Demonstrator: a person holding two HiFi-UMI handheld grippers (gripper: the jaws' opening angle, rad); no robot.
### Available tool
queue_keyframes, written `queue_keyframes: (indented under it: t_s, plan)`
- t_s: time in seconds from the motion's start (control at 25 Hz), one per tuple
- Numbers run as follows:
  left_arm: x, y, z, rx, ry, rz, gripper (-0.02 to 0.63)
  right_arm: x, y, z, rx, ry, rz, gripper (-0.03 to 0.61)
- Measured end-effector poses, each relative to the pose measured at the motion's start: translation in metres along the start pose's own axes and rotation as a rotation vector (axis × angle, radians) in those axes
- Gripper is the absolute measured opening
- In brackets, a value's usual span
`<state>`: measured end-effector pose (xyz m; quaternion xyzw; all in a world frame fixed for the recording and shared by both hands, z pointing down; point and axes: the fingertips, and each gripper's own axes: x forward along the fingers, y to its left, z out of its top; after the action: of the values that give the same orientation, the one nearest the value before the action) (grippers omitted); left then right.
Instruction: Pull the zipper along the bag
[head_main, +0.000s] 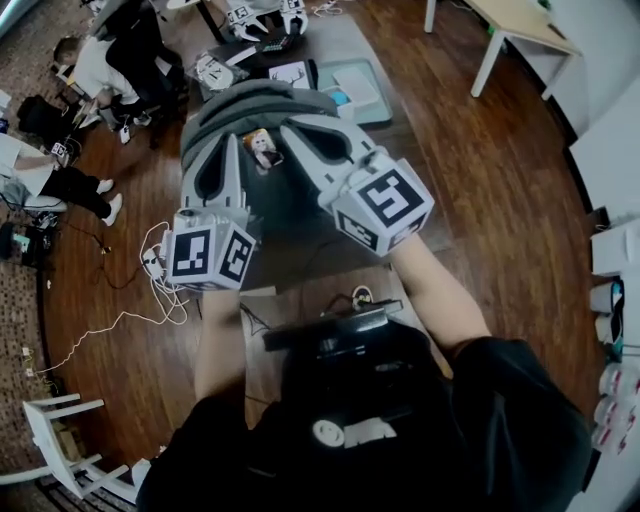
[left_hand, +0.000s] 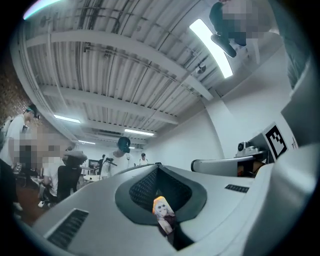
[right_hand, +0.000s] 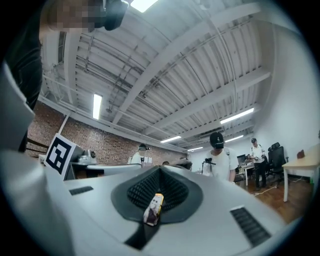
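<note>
Grey fabric bag (head_main: 250, 105) lies just beyond both claws in the head view, its ridged length running left to right. A small printed zipper charm (head_main: 262, 148) sits between the tips of the left gripper (head_main: 230, 142) and the right gripper (head_main: 290, 130), equally near, which point forward side by side. In the left gripper view the jaws are together, the charm (left_hand: 162, 212) caught in their seam. The right gripper view shows the same pinch (right_hand: 153, 207).

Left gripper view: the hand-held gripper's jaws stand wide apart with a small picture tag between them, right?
Not quite: the jaws are shut, not wide apart. The left gripper view shows the left hand-held gripper closed on the small picture tag with the orange top.
</note>
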<state>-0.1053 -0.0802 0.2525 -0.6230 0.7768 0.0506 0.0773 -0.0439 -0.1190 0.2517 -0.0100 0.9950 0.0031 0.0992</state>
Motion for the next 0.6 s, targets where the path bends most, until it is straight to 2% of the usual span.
queue_keyframes:
  t_s: [0.16,0.32,0.6]
  plan:
    - [-0.021,-0.015,-0.012,-0.048,0.010,-0.021,0.002,-0.015,0.017,-0.008,-0.003,0.004,-0.050,0.009]
    - [-0.059,-0.026,-0.015,-0.108,0.010,-0.003,0.002,-0.042,0.042,-0.018,0.059,0.023,-0.128,0.009]
    - [-0.163,-0.045,-0.010,-0.156,0.027,0.124,0.002,-0.098,0.132,-0.038,0.175,0.016,-0.228,0.009]
